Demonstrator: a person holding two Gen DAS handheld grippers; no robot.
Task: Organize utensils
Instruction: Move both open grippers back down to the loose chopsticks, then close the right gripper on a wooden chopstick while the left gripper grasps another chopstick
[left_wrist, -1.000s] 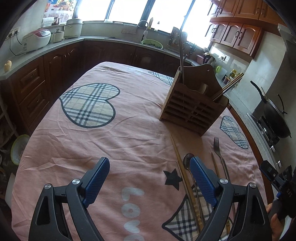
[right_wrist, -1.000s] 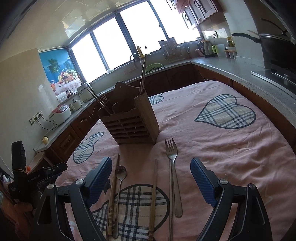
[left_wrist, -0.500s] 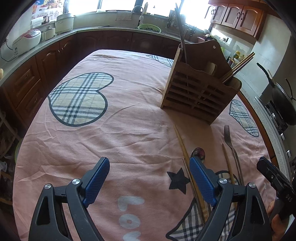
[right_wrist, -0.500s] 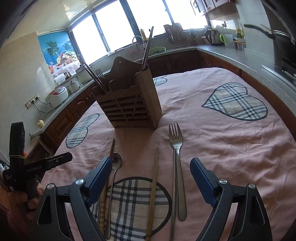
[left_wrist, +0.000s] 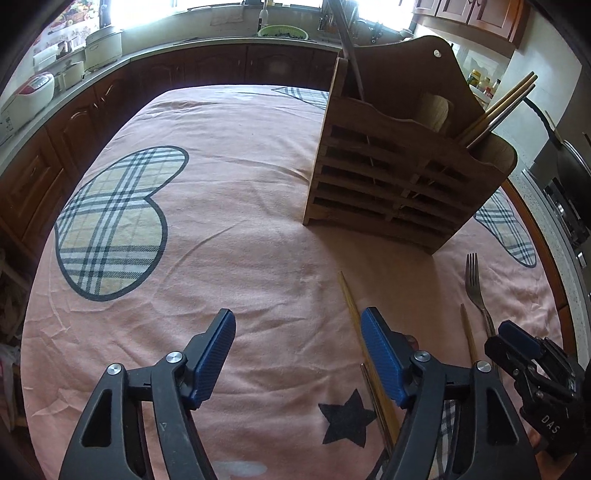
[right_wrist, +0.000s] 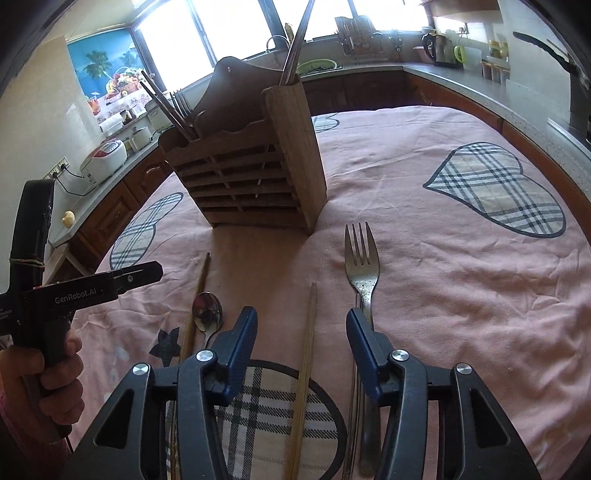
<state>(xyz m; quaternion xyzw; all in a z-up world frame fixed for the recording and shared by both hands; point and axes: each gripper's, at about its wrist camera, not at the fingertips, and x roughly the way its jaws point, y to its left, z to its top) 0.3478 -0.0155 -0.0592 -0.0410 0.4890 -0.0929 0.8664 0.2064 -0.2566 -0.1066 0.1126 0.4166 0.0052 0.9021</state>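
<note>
Pink cloth with plaid hearts (right_wrist: 461, 266) covers the desk; slatted wooden utensil caddy (right_wrist: 255, 177) stands mid-desk. Just before it lie a steel fork (right_wrist: 364, 266), steel spoon (right_wrist: 207, 312) and brown wooden chopsticks (right_wrist: 308, 350). Right tool (right_wrist: 301, 341), jaws just narrowing, straddles one chopstick, not pinching yet. Left tool (left_wrist: 297, 354), also narrowing, is half-open over bare cloth with nothing between. Risks: right pad nudges the fork; thin stick rolls or pivots out of a shallow pinch; cloth bunches
</note>
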